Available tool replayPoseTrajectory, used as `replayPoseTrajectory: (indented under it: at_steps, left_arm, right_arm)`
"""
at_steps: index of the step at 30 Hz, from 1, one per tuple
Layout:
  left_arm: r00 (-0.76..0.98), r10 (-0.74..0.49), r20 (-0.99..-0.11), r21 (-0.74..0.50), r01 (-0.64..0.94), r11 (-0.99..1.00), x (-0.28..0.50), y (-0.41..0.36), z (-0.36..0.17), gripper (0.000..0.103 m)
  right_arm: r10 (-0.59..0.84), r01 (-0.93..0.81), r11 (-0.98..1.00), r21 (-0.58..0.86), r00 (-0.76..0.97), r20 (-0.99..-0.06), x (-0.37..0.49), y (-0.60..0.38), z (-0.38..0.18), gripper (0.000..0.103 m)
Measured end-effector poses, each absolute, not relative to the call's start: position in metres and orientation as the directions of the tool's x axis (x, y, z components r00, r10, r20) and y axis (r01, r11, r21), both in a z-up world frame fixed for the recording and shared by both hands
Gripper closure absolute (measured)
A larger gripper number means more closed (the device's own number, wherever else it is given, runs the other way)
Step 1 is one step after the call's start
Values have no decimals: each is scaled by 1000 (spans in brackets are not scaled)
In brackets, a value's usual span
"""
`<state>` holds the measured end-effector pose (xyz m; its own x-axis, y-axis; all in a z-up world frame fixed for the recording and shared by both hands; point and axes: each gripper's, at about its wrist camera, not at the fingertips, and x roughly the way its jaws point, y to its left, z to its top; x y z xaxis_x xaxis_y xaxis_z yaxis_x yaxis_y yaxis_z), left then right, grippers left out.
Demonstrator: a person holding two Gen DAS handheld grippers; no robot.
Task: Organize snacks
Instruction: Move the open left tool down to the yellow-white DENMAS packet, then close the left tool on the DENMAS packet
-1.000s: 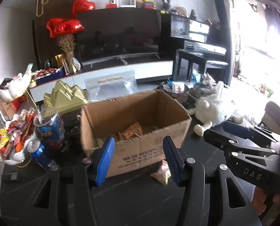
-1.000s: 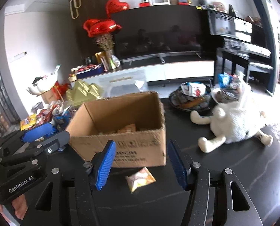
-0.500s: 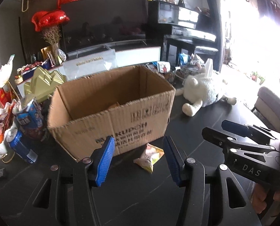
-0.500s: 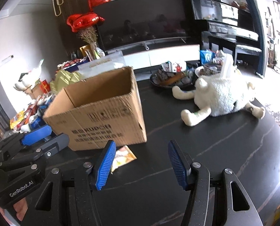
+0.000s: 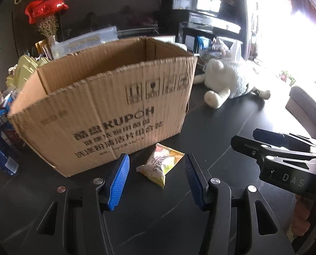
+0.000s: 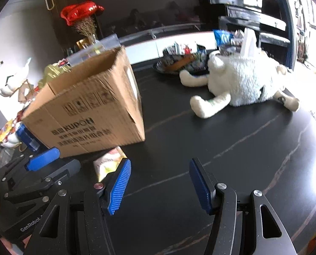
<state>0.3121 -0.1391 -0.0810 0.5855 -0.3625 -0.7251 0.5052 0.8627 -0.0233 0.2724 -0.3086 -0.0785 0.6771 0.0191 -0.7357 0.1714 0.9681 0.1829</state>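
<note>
Big open brown cardboard box (image 5: pixel 107 110) sits right behind the small yellow-green snack packet (image 5: pixel 161 165) on the black marbled tabletop (image 6: pixel 232 148). Fluffy white plush toy (image 6: pixel 238 85) lies far right, red foil heart balloons (image 5: pixel 45 8) far left. Left gripper (image 5: pixel 155 180) and right gripper (image 6: pixel 160 182) both spread, holding nothing.

Background's pretty busy: a white plush toy (image 6: pixel 240 82) sprawled on the dark table (image 6: pixel 232 148), legs stretched out on the tabletop. Behind it there's a black piano (image 5: pixel 202 10) and a big dark TV (image 6: pixel 149 10) on a low white cabinet (image 6: pixel 175 44). Red heart balloons (image 6: pixel 81 12) sit above some dried flowers (image 6: pixel 85 27), near a gold ornament (image 5: pixel 24 70).
</note>
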Motion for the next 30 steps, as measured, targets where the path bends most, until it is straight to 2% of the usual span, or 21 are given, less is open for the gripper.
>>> replayPoseTrajectory:
  at_steps: [14, 24, 30]
  left_arm:
    - [526, -340, -780, 4, 547, 837, 340, -154, -126, 47]
    - [492, -352, -797, -32, 547, 837, 349, -158, -137, 48]
    - [494, -359, -792, -44, 539, 841, 347, -155, -137, 62]
  right_arm:
    - [36, 168, 972, 167, 594, -804, 287, -299, -113, 45]
    - [32, 188, 967, 169, 571, -820, 291, -303, -122, 44]
    - [39, 184, 968, 173, 569, -822, 293, -302, -123, 44]
